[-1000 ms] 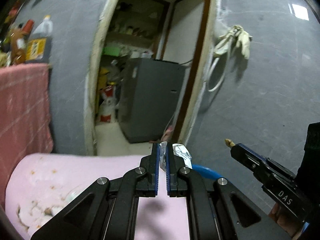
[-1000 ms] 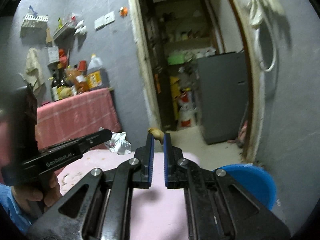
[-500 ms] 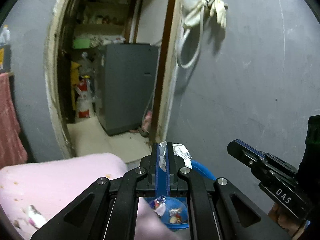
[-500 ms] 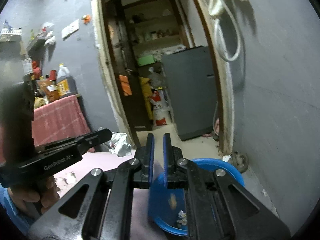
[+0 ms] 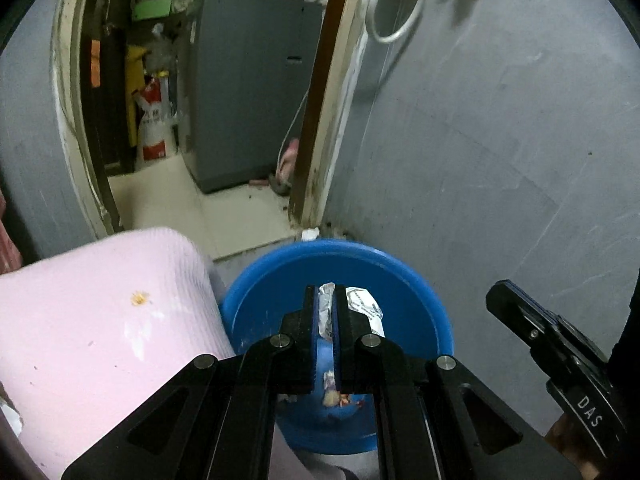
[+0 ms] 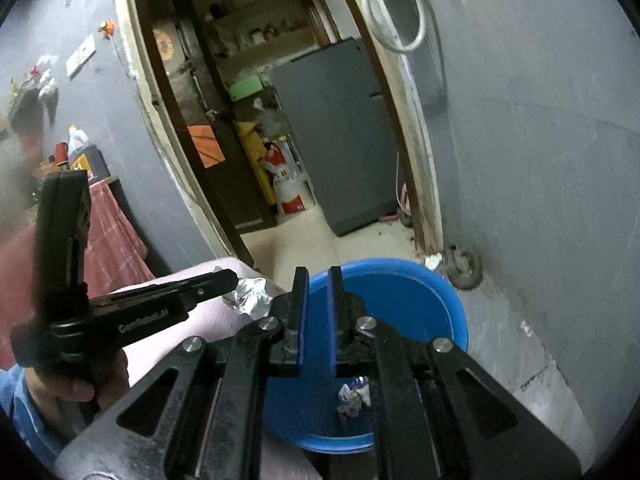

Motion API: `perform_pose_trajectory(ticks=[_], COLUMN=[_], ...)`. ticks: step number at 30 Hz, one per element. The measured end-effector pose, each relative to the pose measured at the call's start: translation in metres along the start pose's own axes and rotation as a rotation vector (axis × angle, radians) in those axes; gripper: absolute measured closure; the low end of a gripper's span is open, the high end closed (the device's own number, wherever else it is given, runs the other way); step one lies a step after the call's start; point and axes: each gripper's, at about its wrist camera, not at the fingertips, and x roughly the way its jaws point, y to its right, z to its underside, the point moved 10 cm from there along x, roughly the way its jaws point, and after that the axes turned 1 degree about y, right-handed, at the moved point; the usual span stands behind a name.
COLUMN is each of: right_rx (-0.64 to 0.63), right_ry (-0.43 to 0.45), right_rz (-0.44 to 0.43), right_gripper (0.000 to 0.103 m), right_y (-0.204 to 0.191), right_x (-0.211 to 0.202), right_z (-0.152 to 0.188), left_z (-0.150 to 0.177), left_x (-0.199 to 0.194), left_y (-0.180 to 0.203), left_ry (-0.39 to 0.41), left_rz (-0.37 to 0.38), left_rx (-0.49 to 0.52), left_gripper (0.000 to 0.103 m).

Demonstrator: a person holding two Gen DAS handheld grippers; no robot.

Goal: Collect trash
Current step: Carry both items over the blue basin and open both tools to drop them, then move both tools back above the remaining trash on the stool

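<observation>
My left gripper [image 5: 327,300] is shut on a crumpled silver wrapper [image 5: 362,304] and holds it over a blue basin [image 5: 400,276] on the floor. The basin has several scraps of trash at its bottom [image 5: 336,394]. In the right wrist view my right gripper [image 6: 317,280] is slightly open and empty above the same basin [image 6: 420,292], with trash inside [image 6: 352,396]. The left gripper [image 6: 230,278] shows there at the left with the wrapper [image 6: 250,300]. The right gripper shows in the left wrist view [image 5: 500,292].
A pink-covered table [image 5: 100,320] lies left of the basin, with a crumb stain [image 5: 139,298]. A grey wall [image 5: 500,140] stands close on the right. A doorway ahead opens onto a grey appliance [image 5: 244,80] and sacks [image 5: 152,128].
Both grippers swung right and down from over the pink table to over the blue basin. The right gripper let go of its small brown scrap and opened a little. The left still grips the wrapper.
</observation>
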Motion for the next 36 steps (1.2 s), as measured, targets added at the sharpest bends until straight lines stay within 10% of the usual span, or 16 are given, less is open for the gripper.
perform_pose_trajectory(ticks=[6, 12, 29, 36], right_rx=[0.029, 0.021, -0.074, -0.119], right_ry=[-0.003, 0.024, 0.164, 0.185], right_rz=[0.018, 0.025, -0.042, -0.111], right_gripper=[0.083, 0.070, 0.000, 0.000], right_y=[0.012, 0.005, -0.078, -0.130], right_x=[-0.003, -0.013, -0.067, -0.078], right_z=[0.003, -0.005, -0.041, -0.035], left_z=[0.018, 0.018, -0.014, 0.006], left_x=[0.018, 0.005, -0.158, -0.225], left_y=[-0.007, -0.016, -0.081, -0.113], left_ry=[-0.066, -0.053, 0.294, 0.407], left_rz=[-0.011, -0.008, -0.124, -0.238], left_rx=[-0.020, -0.067, -0.174, -0.177], left_gripper=[0.073, 0.072, 0.017, 0.004])
